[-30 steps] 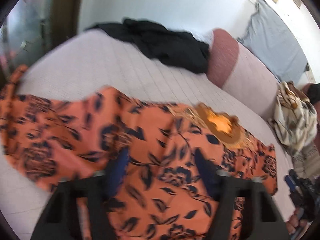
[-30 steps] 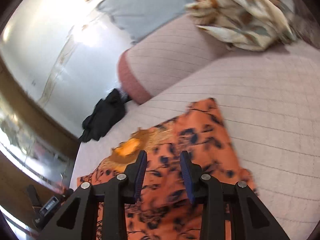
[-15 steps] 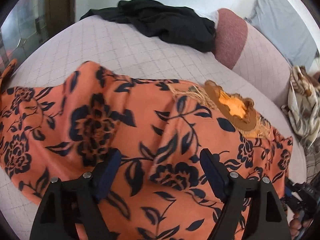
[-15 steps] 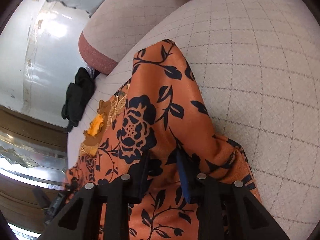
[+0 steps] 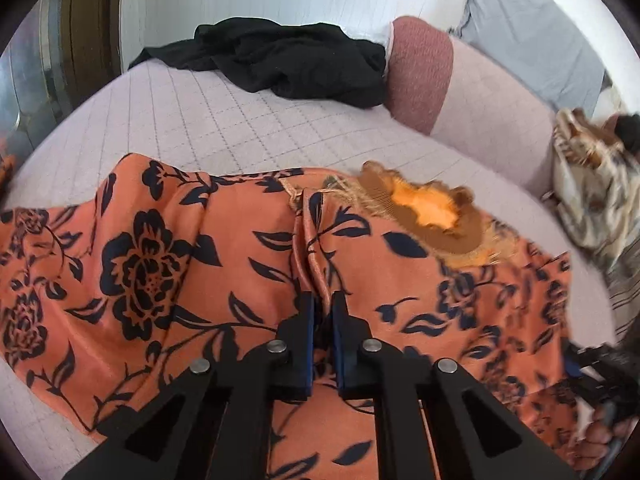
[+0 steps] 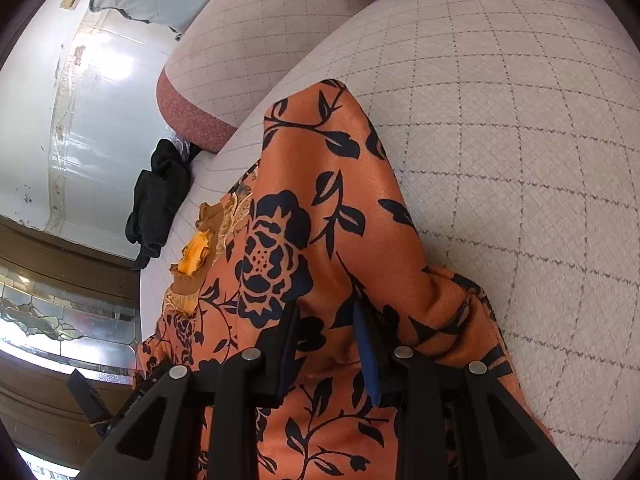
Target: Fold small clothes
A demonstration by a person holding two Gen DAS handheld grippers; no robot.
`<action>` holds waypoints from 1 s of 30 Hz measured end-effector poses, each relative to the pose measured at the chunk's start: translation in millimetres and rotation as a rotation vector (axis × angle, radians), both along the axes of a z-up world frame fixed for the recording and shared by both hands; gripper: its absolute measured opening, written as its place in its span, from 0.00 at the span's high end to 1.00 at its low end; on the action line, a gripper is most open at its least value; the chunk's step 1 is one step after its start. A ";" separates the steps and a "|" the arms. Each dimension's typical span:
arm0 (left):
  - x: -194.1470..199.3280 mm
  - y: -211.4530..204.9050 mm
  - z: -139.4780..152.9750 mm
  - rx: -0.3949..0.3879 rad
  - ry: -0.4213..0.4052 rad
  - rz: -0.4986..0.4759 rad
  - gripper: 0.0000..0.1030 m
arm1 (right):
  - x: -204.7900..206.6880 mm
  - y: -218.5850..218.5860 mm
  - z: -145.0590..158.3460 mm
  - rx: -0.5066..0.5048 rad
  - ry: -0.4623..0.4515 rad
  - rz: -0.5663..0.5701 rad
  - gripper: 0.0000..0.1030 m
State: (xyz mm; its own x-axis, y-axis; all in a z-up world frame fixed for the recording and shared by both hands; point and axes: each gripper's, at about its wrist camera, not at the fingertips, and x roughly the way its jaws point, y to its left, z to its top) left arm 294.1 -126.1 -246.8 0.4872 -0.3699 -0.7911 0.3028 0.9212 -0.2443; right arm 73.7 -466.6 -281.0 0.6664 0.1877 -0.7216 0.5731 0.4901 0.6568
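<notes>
An orange garment with dark blue flowers [image 5: 160,264] lies spread on a quilted pale sofa seat [image 5: 208,128]. Its brown embroidered neckline [image 5: 424,212] faces the backrest. My left gripper [image 5: 323,308] is shut on a pinched ridge of the garment near its middle. In the right wrist view the same garment [image 6: 320,208] runs under my right gripper [image 6: 326,320]. Its jaws stand apart, pressed down over a raised fold of cloth near the garment's right edge.
A black garment [image 5: 288,60] lies crumpled at the far end of the seat by a pink-ended bolster [image 5: 420,72]. A beige patterned cloth [image 5: 592,192] lies at the right. A grey pillow [image 5: 532,28] leans against the wall. The seat [image 6: 520,160] stretches to the right of the garment.
My left gripper has closed, pinching a ridge of the orange garment. My right gripper has come down onto the garment's right side and stays partly open over a fold.
</notes>
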 end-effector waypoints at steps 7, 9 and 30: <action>5.4 3.1 -14.4 0.012 0.082 0.018 0.33 | 1.5 3.8 0.9 -0.029 0.003 -0.008 0.69; 0.6 -2.8 -13.4 0.042 0.055 0.005 0.34 | 1.9 4.9 1.6 -0.038 0.006 -0.010 0.69; -15.2 69.7 45.3 -0.057 -0.072 0.165 0.98 | 1.0 0.4 7.0 0.005 0.059 -0.010 0.69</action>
State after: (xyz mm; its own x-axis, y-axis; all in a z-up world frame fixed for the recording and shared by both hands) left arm 278.9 -56.4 -201.5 0.5994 -0.3240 -0.7320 0.1674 0.9449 -0.2811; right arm 74.7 -466.2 -274.0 0.6249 0.1850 -0.7585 0.6158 0.4804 0.6245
